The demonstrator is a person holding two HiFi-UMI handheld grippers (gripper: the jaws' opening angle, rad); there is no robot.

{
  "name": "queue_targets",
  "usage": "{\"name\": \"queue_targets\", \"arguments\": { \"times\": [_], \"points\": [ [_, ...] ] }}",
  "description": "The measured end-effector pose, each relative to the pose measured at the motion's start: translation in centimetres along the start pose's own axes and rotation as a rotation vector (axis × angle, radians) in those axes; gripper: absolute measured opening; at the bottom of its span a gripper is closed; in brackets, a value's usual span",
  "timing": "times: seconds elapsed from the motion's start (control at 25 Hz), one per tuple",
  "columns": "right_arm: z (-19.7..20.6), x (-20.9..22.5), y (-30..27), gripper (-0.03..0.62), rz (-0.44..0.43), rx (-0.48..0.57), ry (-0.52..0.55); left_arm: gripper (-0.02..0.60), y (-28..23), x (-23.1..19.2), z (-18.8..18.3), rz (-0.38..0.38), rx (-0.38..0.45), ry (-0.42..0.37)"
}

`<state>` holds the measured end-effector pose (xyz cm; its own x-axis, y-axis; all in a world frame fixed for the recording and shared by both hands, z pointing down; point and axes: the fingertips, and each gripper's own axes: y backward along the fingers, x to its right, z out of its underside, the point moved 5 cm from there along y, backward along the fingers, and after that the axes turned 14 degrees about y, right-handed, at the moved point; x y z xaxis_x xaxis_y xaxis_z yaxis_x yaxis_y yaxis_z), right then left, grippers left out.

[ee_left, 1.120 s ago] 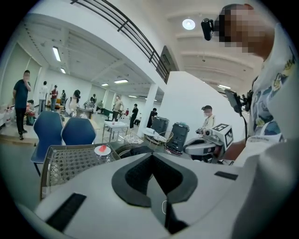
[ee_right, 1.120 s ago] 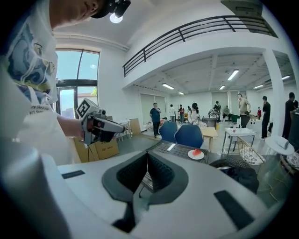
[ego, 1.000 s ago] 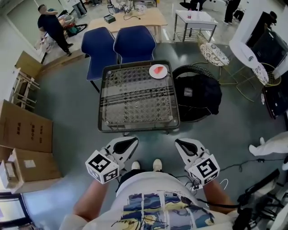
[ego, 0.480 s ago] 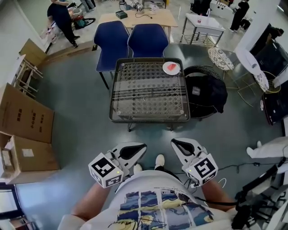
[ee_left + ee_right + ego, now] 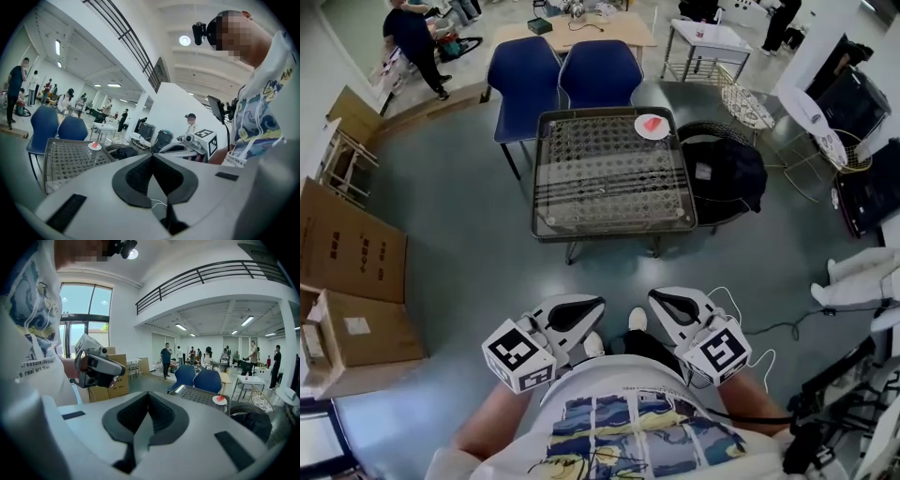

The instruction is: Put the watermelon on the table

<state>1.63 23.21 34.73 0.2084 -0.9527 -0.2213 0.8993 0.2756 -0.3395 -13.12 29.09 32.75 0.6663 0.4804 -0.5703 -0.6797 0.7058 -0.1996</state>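
Red against its white plate [image 5: 642, 132], the watermelon slice [image 5: 652, 123] lies at the far right corner of the mesh-topped table [image 5: 614, 233], so by the look of things it is already where the task wants it. Two blue chairs [image 5: 522, 70] stand just behind that far edge, and a round wire basket holding a black bag [image 5: 727, 173] sits just beside the table on the right. The table now shows smaller and higher in the head view than it did a second ago, with a wider stretch of grey floor [image 5: 487, 272] between its near edge and the person's shoes [image 5: 635, 321]. The person has therefore backed away from it, and the plate and slice have not shifted on the tabletop. The left gripper [image 5: 595, 305] and the right gripper [image 5: 656, 298] are held close to the body and well apart from the table. Each gripper's own view shows its dark pads pressed together with nothing between them, as they were throughout the retreat. I judge that this backing off with empty, closed jaws marks the placing as finished rather than a fresh approach. Cardboard boxes [image 5: 347, 248] lean at the left, far from any of this.
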Motion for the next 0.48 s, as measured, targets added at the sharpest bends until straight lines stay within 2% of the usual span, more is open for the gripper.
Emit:
{"name": "queue_targets", "arguments": {
  "times": [0.16, 0.48],
  "points": [
    [-0.8, -1.7, 0.2, 0.011, 0.009, 0.014, 0.018, 0.009, 1.3, 0.4, 0.6, 0.002, 0.027, 0.011],
    [-1.8, -4.6, 0.3, 0.011, -0.009, -0.021, 0.050, 0.009, 3.1, 0.9, 1.7, -0.002, 0.022, -0.011]
  ]
}}
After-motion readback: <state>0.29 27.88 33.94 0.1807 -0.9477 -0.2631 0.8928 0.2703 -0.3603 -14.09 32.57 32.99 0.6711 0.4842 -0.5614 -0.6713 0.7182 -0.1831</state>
